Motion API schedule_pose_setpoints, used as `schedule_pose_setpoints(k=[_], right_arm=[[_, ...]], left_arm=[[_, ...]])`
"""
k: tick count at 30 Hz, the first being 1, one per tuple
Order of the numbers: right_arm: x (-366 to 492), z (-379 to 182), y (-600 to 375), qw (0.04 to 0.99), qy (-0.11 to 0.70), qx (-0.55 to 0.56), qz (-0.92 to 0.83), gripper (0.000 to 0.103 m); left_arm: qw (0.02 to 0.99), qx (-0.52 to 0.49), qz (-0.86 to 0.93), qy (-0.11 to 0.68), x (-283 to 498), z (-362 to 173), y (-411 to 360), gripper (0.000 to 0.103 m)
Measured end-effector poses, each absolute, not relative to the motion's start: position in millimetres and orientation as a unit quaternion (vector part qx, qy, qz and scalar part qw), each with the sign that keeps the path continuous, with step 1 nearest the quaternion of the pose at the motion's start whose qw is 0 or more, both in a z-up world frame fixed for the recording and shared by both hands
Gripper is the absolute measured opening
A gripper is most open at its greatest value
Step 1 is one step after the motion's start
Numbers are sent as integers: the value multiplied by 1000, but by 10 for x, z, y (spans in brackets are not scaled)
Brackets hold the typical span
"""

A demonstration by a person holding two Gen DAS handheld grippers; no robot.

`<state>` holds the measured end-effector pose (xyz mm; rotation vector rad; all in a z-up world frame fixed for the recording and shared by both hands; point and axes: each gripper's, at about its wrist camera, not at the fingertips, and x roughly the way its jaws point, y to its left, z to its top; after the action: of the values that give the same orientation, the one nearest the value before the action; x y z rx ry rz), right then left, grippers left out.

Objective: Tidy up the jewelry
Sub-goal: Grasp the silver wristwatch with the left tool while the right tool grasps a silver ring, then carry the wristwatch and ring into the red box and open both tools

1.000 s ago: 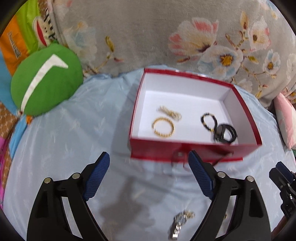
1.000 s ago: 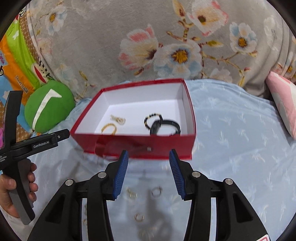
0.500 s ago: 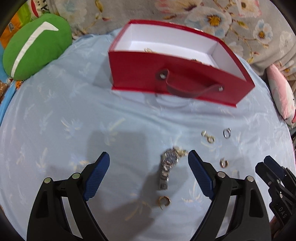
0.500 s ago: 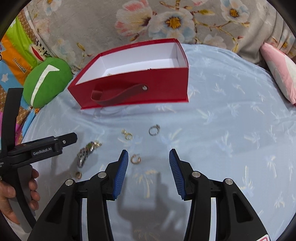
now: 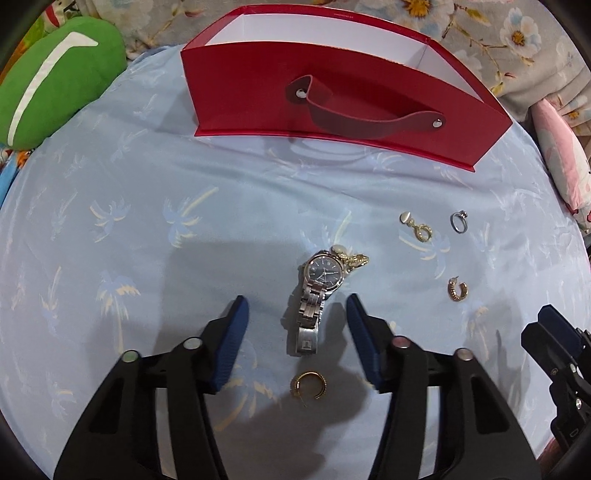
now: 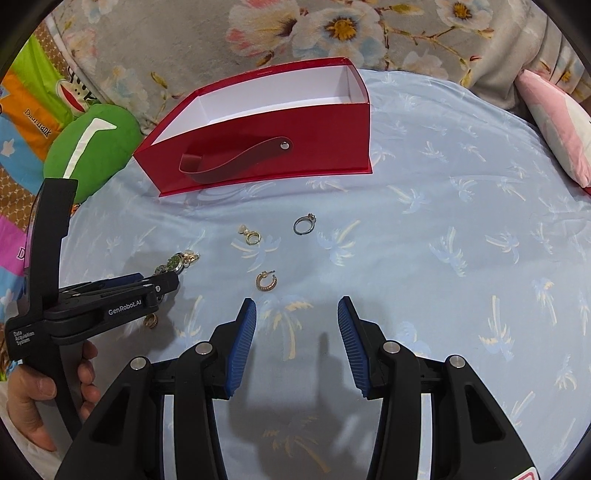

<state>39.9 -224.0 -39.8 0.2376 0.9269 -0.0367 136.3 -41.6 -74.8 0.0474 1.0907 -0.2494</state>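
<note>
A silver watch (image 5: 318, 291) lies on the blue cloth, its strap between the open jaws of my left gripper (image 5: 297, 306); a gold piece touches its dial. A gold hoop earring (image 5: 309, 384) lies just under the gripper. Further right lie a gold earring (image 5: 415, 226), a silver ring (image 5: 459, 221) and another gold hoop (image 5: 457, 290). My right gripper (image 6: 296, 314) is open and empty, just behind that hoop (image 6: 266, 281). The red box (image 5: 332, 92) stands behind, its inside hidden.
A green cushion (image 5: 48, 85) lies at the far left and a pink pillow (image 6: 557, 125) at the far right. A floral blanket (image 6: 295, 33) rises behind the box. A hand (image 6: 44, 398) holds the left gripper's handle.
Both grippers have dropped low and pulled back from the box toward the cloth. The left one has come down around the watch strap and narrowed. The box's inside has gone out of sight.
</note>
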Motion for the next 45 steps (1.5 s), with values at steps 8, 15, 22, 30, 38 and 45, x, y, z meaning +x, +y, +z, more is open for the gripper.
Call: schedule_pose_setpoints(k=[8,15,22,30,38,45], right_arm=[[494,-454,-2302,886,448,119,-28,46],[776,-478,-2385,890,439,115,-36,45],[1217,-614,-2414,885,451,110,-34,34],[1492,-797,-2392,875,470,110,-28,18],[1508,-818,-2377,878,466,108,-27,4],[1388,-685,-2414,885,450,119,-25,3]], left_arm=[[842,-8,-152,518,1350,-652,-335,10],[857,-19,-160,489,1310,-378,-252,10],[867,-32,-158,471,1375,-200,-125,10],[872,-42,-150,463,1433,-113,-10,10],[876,-46,-149,457,1487,-40,24,10],[879,-49,-148,450,1492,42,52,10]])
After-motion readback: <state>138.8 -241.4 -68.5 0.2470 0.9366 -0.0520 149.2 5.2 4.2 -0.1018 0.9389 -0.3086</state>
